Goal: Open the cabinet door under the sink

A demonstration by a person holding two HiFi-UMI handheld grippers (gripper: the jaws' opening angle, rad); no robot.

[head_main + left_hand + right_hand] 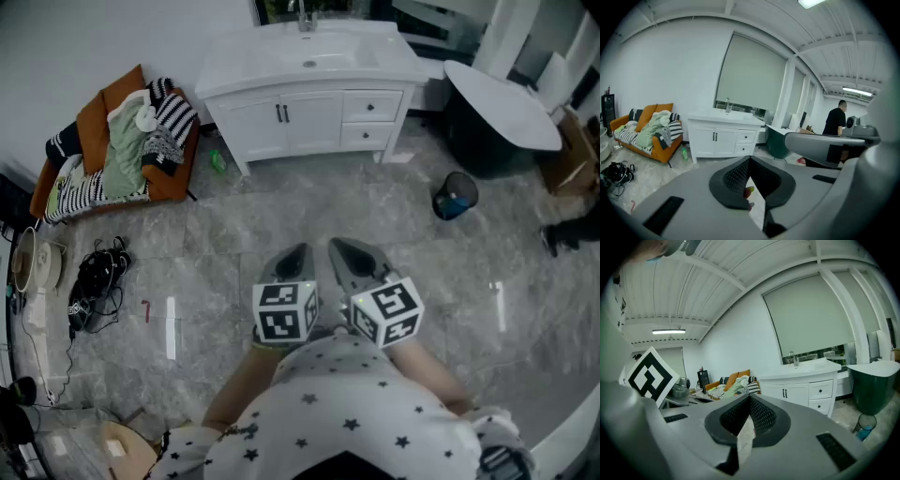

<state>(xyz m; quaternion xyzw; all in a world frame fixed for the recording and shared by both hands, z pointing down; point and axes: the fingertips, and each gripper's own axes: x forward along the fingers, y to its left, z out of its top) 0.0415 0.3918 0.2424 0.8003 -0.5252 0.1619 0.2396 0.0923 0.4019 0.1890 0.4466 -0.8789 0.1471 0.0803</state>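
The white sink cabinet (309, 94) stands against the far wall, several steps away across the floor. Its two doors (281, 117) are closed, with black handles side by side at the middle. Two drawers (370, 120) sit to the right of the doors. My left gripper (298, 253) and right gripper (339, 247) hang side by side in front of the person's body, both pointing toward the cabinet. Both are shut with nothing held. The cabinet (723, 139) shows ahead in the left gripper view beyond the left gripper (750, 161). In the right gripper view the cabinet (801, 389) lies beyond the right gripper (750, 400).
An orange sofa (112, 155) piled with clothes is left of the cabinet, with a green bottle (217, 161) on the floor between them. A dark tub (497, 117) and a small bin (456, 197) are to the right. Black cables (94, 281) lie at the left. A person (836, 121) stands far right.
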